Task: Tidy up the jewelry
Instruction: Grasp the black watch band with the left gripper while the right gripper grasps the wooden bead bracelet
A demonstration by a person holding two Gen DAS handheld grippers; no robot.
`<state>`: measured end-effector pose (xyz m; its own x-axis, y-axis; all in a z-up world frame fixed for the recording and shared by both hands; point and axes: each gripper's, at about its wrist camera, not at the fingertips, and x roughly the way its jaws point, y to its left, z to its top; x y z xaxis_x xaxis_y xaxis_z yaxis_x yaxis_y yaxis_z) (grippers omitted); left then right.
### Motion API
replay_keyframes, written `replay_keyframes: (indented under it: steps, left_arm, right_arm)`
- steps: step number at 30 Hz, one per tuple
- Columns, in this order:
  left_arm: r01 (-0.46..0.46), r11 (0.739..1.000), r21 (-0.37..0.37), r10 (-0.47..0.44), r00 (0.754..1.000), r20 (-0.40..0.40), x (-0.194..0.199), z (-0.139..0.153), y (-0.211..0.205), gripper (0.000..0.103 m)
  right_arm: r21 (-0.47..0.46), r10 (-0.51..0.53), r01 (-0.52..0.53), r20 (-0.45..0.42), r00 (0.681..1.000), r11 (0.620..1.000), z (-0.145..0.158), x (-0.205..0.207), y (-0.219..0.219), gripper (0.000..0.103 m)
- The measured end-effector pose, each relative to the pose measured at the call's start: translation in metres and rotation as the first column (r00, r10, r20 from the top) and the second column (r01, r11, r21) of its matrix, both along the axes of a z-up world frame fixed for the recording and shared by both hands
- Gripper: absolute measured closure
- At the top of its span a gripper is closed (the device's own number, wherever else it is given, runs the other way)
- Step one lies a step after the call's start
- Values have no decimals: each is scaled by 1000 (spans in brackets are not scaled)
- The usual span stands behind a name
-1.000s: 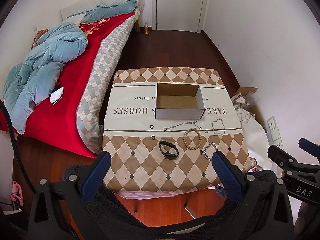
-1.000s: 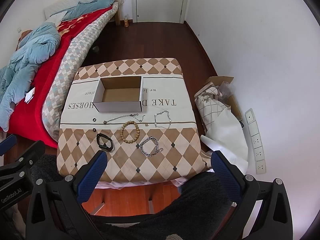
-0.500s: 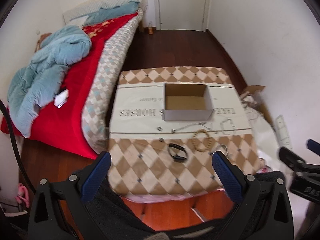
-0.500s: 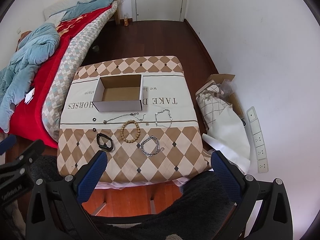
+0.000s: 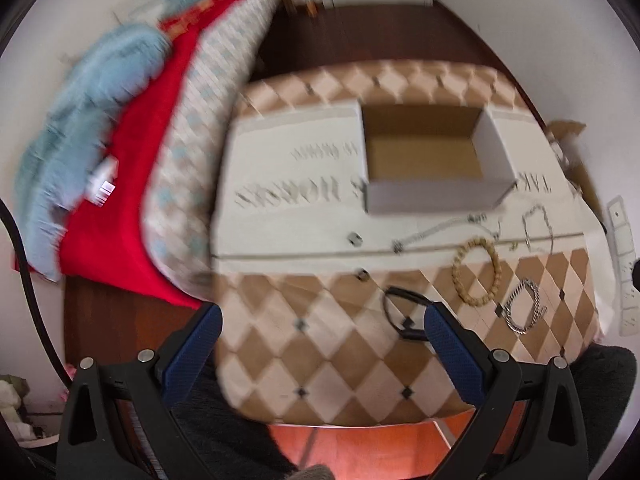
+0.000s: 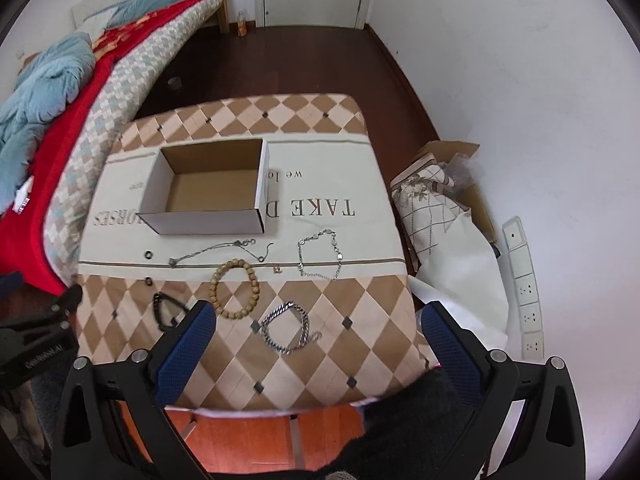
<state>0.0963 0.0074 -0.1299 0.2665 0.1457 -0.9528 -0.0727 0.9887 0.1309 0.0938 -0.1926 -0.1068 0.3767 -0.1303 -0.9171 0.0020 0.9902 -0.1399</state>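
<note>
Jaws spread wide on both left gripper point(image 5: 322, 334) and right gripper point(image 6: 318, 330), grasping nothing. Just ahead of left: black bangle point(image 5: 402, 314), partly hidden by right finger, blurred. Beyond, wooden bead bracelet point(image 6: 235, 289), silver chain bracelet point(image 6: 289, 333), then open cardboard box point(image 6: 208, 188) on surface point(image 6: 360, 344).

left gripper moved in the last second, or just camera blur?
Yes. The left gripper has moved forward and down toward the table: the cardboard box now looks far bigger in its view, and the black bracelet sits by its fingertip.
</note>
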Motion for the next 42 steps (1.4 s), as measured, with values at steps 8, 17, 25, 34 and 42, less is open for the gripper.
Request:
replay_keyframes:
  steps: [8, 17, 25, 34, 42]
  left_arm:
    - [-69, 984, -167, 40, 984, -172, 13, -86, -3, 2]
    - [-66, 962, -266, 1, 971, -237, 5, -129, -20, 62]
    - [-12, 985, -170, -16, 987, -162, 0, -142, -26, 100]
    - [-1, 1000, -19, -1, 996, -92, -6, -137, -20, 101]
    - [-31, 998, -58, 25, 996, -89, -1, -131, 11, 102]
  right_arm:
    - [56, 6, 1, -122, 992, 998, -78, 36, -7, 29]
    - [101, 3, 17, -196, 981, 995, -129, 41, -7, 32]
    - [132, -2, 33, -232, 973, 991, -162, 52, 4, 32]
    - [110, 44, -15, -272, 961, 994, -197, 66, 33, 38]
    - [70, 93, -79, -216, 972, 994, -197, 61, 51, 86]
